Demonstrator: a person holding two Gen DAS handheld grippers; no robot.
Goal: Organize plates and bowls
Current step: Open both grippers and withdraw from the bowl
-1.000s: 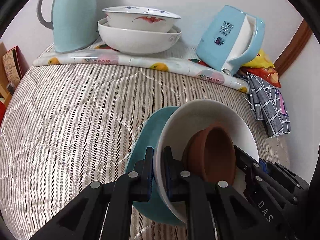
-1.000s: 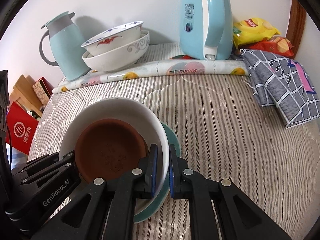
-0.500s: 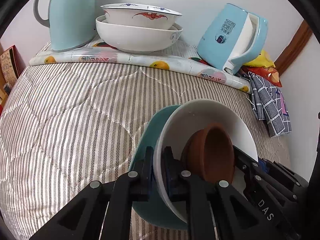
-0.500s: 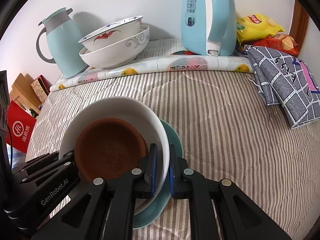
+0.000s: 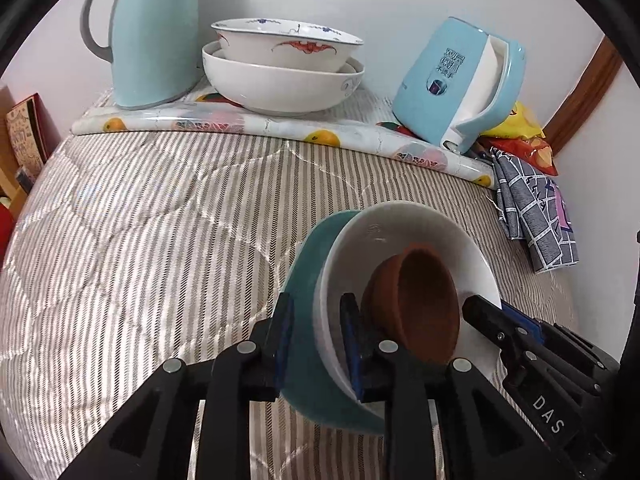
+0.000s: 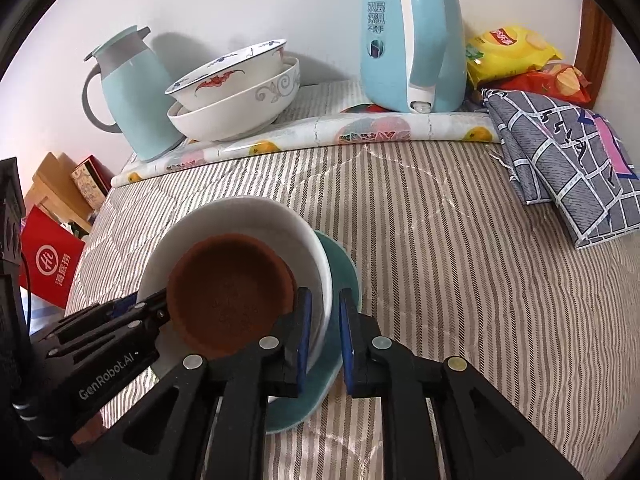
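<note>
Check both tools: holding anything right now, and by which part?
Nothing firmly held. Left tool and right tool straddle opposite rims of the white bowl and teal plate; jaws have just been opening, and neither looks clamped.

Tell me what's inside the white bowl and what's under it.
Inside the white bowl sits a brown dish, empty. Under the bowl is a teal plate; only its rim shows, the rest is covered. The bowl's floor beneath the brown dish is hidden.

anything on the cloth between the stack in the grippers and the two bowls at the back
Nothing visible. The striped cloth lies bare between the teal plate, which carries the white bowl and brown dish, and the stacked bowls on the rolled mat. Both grippers' jaws have just been opening around the rims.
</note>
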